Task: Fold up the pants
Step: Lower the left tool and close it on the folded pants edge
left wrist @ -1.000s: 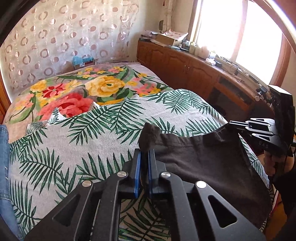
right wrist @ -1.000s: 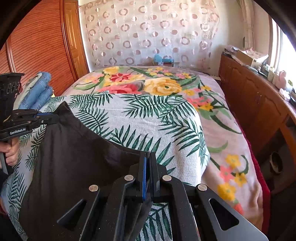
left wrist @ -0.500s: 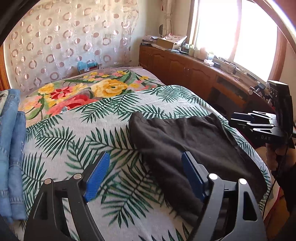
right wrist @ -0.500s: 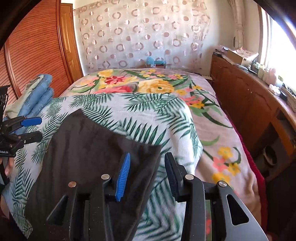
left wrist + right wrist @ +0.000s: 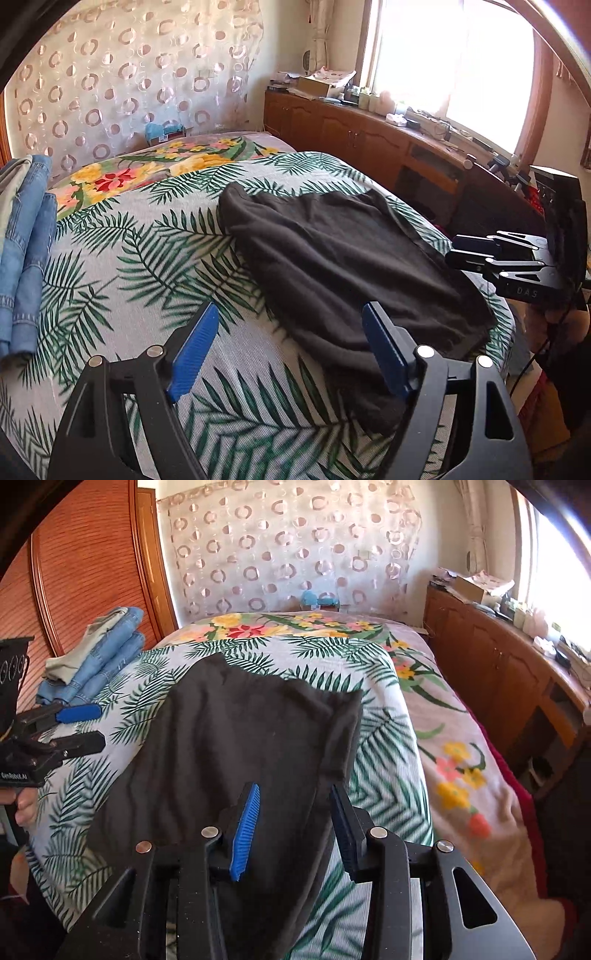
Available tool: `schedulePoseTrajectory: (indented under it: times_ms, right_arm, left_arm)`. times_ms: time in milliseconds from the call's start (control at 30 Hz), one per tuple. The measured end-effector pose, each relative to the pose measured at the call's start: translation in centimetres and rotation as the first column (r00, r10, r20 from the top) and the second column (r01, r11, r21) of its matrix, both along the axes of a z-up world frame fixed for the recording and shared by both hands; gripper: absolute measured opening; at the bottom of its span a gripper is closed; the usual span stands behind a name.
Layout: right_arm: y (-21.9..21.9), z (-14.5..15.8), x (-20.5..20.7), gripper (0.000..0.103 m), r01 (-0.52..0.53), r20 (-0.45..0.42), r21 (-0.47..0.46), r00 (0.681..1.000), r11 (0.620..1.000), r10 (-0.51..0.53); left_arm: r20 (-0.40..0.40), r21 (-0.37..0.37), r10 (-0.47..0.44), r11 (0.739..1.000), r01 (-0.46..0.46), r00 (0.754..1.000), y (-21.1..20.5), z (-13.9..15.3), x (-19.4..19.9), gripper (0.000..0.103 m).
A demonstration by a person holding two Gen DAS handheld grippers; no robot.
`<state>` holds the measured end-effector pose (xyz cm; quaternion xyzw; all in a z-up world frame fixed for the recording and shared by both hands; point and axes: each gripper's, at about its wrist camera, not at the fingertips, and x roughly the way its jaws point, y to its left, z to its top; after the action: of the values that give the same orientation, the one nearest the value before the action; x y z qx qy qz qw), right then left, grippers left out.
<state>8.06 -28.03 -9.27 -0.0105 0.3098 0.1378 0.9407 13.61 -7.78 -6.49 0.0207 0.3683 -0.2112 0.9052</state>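
Left gripper (image 5: 286, 345) spread wide, right gripper (image 5: 293, 821) part-spread, both empty above the dark pants (image 5: 343, 258) on the bed (image 5: 166, 258). Soft, light, floppy; likely best pinched at far corners.

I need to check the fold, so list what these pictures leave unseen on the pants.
- Dark pants, near end: left wrist view, hidden behind the left gripper body.
- Same end, right wrist view: covered by the right gripper.
- Layers inside the fold: hidden by the top layer.
- Folded jeans: cut off by the left edge.
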Motion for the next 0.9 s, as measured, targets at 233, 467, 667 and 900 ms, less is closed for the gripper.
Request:
schedulePoseTrajectory:
  times_ms: [233,467,667,900]
  right_arm:
    - [-1.0,-0.6,-3.3,0.041,0.030,-0.003,0.038,1.000,0.999,-0.030]
    - [-1.6,-1.4,-5.5,0.041,0.053,-0.031,0.055,0.998,0.997,-0.051]
    - [-2.2,-1.4,-6.2,0.041,0.070,-0.043,0.095,0.997,0.993,-0.066]
    - [-1.5,-2.1,-6.0,0.041,0.050,-0.070,0.097,0.997,0.994,-0.043]
  left_arm:
    - [-0.021,-0.016,-0.023,1.000,0.022,1.000,-1.1,-1.2,-3.2,0.081]
    - [-0.057,0.003,-0.056,0.998,0.057,0.997,-2.0,-2.8,-5.2,0.064]
    - [-0.076,-0.027,-0.077,0.997,0.075,0.994,-2.4,-3.3,-5.2,0.050]
    - [-0.101,-0.059,-0.095,0.994,0.089,0.990,-2.8,-4.1,-5.1,0.049]
